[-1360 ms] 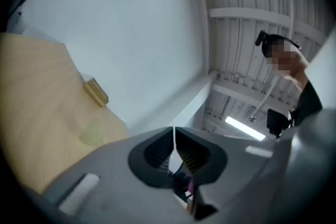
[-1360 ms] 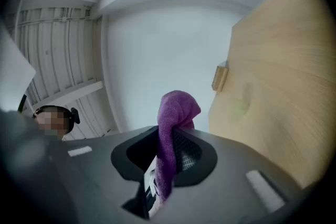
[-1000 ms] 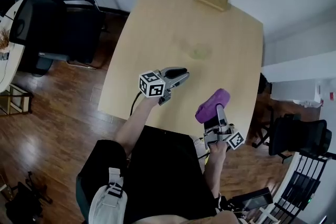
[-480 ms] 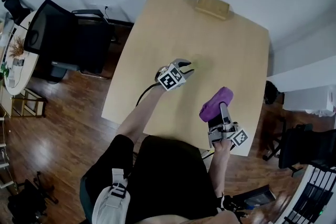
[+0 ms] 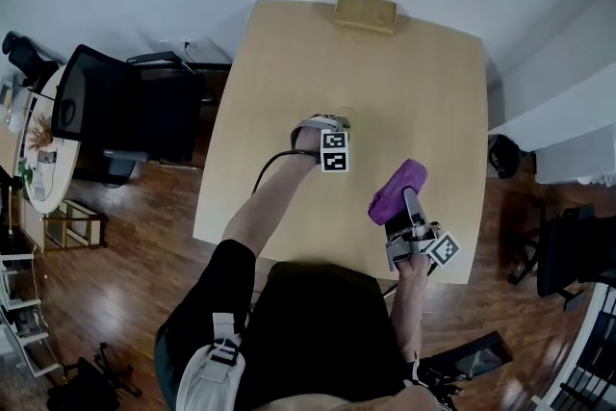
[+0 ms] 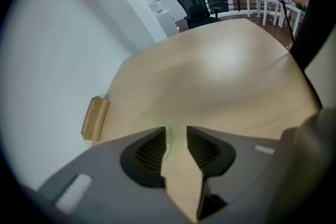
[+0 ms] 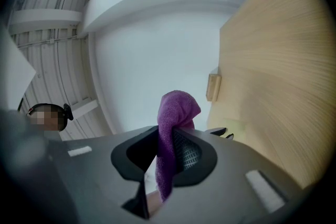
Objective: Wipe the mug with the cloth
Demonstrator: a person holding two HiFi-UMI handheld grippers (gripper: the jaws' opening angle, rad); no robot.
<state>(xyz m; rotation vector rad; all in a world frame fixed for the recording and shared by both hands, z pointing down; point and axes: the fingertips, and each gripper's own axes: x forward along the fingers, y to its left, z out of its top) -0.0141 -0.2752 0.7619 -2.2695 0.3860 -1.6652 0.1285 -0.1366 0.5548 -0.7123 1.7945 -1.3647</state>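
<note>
Grey and ribbed on its inner faces, the left tool (image 6: 176,139) stands wide; its jaws have just been opening, and the pads press on nothing. It points steeply down at the tabletop (image 5: 423,82). The mug (image 6: 149,124), pale green and see-through, sits on the wood right at the tips. Its round outline lies mostly ahead of the left jaw, with one edge showing in the gap between the two.

From that round outline I judge the mug stands upright, mouth up, though it is so faint against the wood that I would not swear to it. Whether anything is in it I cannot tell; nothing dark shows through.

The right tool (image 7: 168,157) is clamped on the purple cloth (image 7: 176,113), which stands up in a soft hump above the jaws and hangs a little below them. This tool is held above the tabletop near its front edge, well apart from the mug, which lies forward and to the left of it.

So the left hand is the nearer one. The coming move likely turns on closing it round the mug, then bringing cloth and mug together. A wooden block (image 5: 366,12) rests at the far edge.
</note>
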